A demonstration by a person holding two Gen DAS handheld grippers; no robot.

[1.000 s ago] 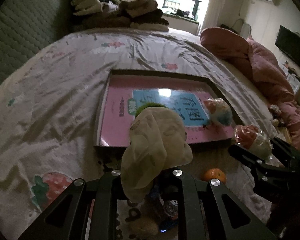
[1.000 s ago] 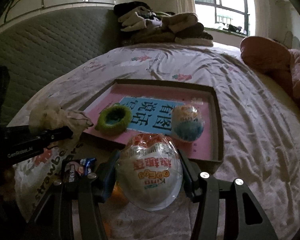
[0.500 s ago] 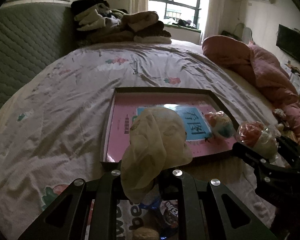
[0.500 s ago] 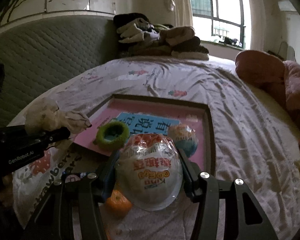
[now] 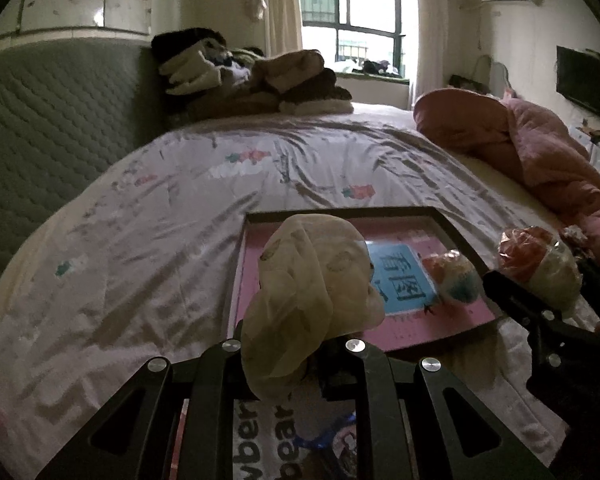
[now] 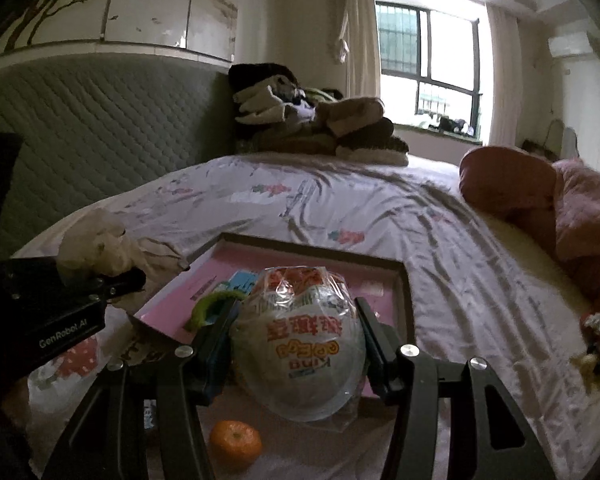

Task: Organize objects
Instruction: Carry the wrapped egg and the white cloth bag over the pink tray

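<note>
My left gripper point(image 5: 290, 354) is shut on a crumpled cream cloth point(image 5: 314, 288), held above the near edge of a black-rimmed tray point(image 5: 340, 213) with a pink and blue printed bottom. My right gripper point(image 6: 296, 316) is shut on a big egg-shaped toy in clear wrapping point(image 6: 300, 340), above the tray's point(image 6: 407, 300) near side. A second, blue and orange wrapped egg point(image 5: 456, 280) lies in the tray. A green ring point(image 6: 208, 308) lies in the tray, partly hidden by my right fingers. The right gripper with its egg point(image 5: 540, 268) shows at the right of the left wrist view.
A tangerine point(image 6: 236, 444) and a strawberry-print plastic bag point(image 5: 268, 440) lie on the floral bedsheet below the grippers. Folded clothes point(image 5: 252, 76) are piled at the headboard. A pink quilt point(image 5: 540, 160) lies along the right side. Small toys point(image 6: 598, 344) sit at the bed's right edge.
Both grippers have risen and tipped upward with their loads, so the tray sits lower in both views. The grips on the cloth and the egg are unchanged.
</note>
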